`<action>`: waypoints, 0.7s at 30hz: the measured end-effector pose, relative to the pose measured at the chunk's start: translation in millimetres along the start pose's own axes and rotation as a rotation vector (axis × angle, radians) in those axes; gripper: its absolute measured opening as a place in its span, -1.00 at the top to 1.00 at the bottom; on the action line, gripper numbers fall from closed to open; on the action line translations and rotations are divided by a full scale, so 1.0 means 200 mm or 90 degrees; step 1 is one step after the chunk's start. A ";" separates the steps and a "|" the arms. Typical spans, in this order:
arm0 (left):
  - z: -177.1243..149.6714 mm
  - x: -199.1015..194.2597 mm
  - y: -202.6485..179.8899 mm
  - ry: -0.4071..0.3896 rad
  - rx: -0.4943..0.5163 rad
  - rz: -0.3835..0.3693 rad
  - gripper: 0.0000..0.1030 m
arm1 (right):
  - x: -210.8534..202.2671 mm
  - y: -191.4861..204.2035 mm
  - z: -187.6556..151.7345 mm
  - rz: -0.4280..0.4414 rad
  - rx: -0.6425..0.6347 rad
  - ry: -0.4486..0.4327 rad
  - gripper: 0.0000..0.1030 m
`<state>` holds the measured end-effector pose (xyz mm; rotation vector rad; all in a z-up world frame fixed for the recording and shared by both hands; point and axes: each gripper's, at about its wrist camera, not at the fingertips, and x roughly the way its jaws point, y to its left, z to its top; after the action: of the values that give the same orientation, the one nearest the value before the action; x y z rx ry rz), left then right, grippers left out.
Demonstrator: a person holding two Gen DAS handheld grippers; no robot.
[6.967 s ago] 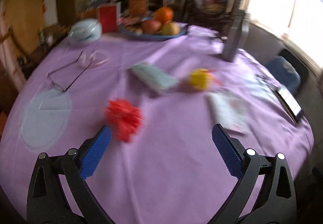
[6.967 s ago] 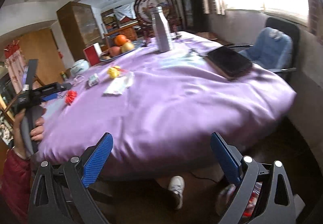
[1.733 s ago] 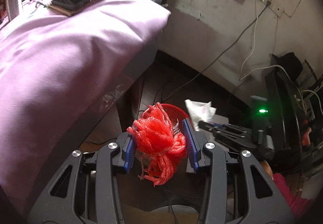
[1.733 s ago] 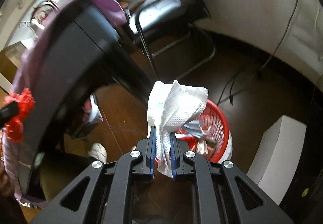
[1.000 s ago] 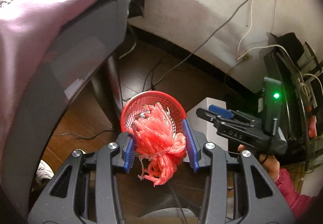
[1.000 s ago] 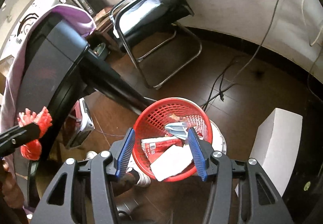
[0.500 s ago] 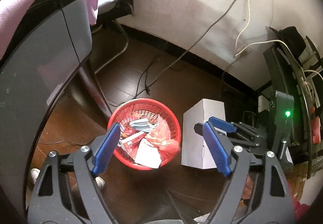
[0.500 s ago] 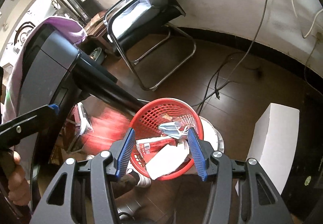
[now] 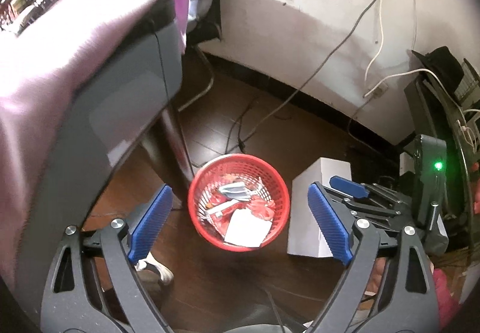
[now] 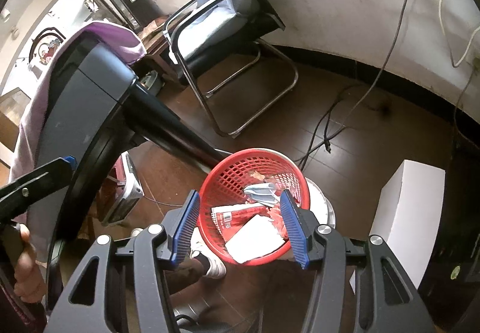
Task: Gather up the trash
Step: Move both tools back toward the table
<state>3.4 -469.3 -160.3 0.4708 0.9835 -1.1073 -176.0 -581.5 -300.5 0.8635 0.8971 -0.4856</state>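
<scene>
trash lies in a round red plastic mesh basket (image 9: pixel 238 201) on the dark wooden floor (image 9: pixel 300 129): a white paper sheet (image 9: pixel 246 228), a crumpled red netting piece (image 9: pixel 262 208), a pale blue face mask (image 10: pixel 260 194) and a red printed wrapper (image 10: pixel 232 213) whose writing is too small to read. nearest the left camera, the left hand-held gripper (image 9: pixel 240 222) hangs above the basket, pointing down, its blue ribbed pads spread wide and holding nothing. the right hand-held gripper (image 10: pixel 241 228) also points down over the basket, pads parted on either side of its rim, empty. just beside the basket stands a white rectangular box (image 9: pixel 321 207). farther off, a purple-clothed surface (image 9: pixel 60 42), then a black metal-framed chair (image 10: pixel 228 33) by the wall.
</scene>
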 end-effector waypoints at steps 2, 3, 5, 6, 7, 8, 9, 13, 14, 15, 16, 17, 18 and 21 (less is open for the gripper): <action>-0.01 -0.03 0.00 -0.012 0.006 0.007 -0.75 | -0.01 0.02 0.00 0.000 -0.007 0.000 -0.07; -0.01 -0.05 0.00 -0.017 0.009 0.010 -0.75 | -0.02 0.04 0.00 -0.001 -0.010 0.000 -0.08; -0.01 -0.10 0.00 -0.028 0.011 0.018 -0.75 | -0.03 0.07 0.00 -0.002 -0.017 0.002 -0.13; -0.01 -0.12 0.01 -0.033 0.011 0.021 -0.75 | -0.03 0.08 -0.01 -0.001 -0.020 0.004 -0.14; -0.01 -0.15 0.02 -0.041 0.011 0.025 -0.75 | -0.04 0.10 -0.01 0.000 -0.025 0.009 -0.14; -0.01 -0.18 0.03 -0.049 0.011 0.028 -0.75 | -0.04 0.12 0.00 0.000 -0.028 0.012 -0.14; -0.01 -0.22 0.04 -0.058 0.010 0.032 -0.75 | -0.04 0.13 0.00 0.002 -0.033 0.015 -0.14; -0.01 -0.39 0.12 -0.099 0.000 0.052 -0.81 | -0.07 0.24 0.03 0.008 -0.049 0.010 -0.14; -0.01 -0.43 0.14 -0.106 -0.004 0.057 -0.81 | -0.09 0.27 0.05 0.014 -0.053 0.007 -0.14; -0.01 -0.48 0.18 -0.116 -0.010 0.063 -0.81 | -0.10 0.30 0.06 0.018 -0.057 0.005 -0.14; -0.01 -0.52 0.22 -0.124 -0.017 0.066 -0.82 | -0.11 0.34 0.07 0.022 -0.063 0.001 -0.15; -0.01 -0.55 0.25 -0.129 -0.023 0.068 -0.83 | -0.13 0.40 0.09 0.025 -0.077 -0.005 -0.15; -0.01 -0.59 0.29 -0.135 -0.032 0.071 -0.83 | -0.14 0.44 0.11 0.025 -0.086 -0.008 -0.15; -0.01 -0.70 0.47 -0.154 -0.068 0.084 -0.84 | -0.17 0.61 0.15 0.033 -0.121 -0.022 -0.17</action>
<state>71.3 -354.9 -56.0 0.3032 0.7836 -0.9625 -96.5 -535.4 -208.4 0.7010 0.8723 -0.3624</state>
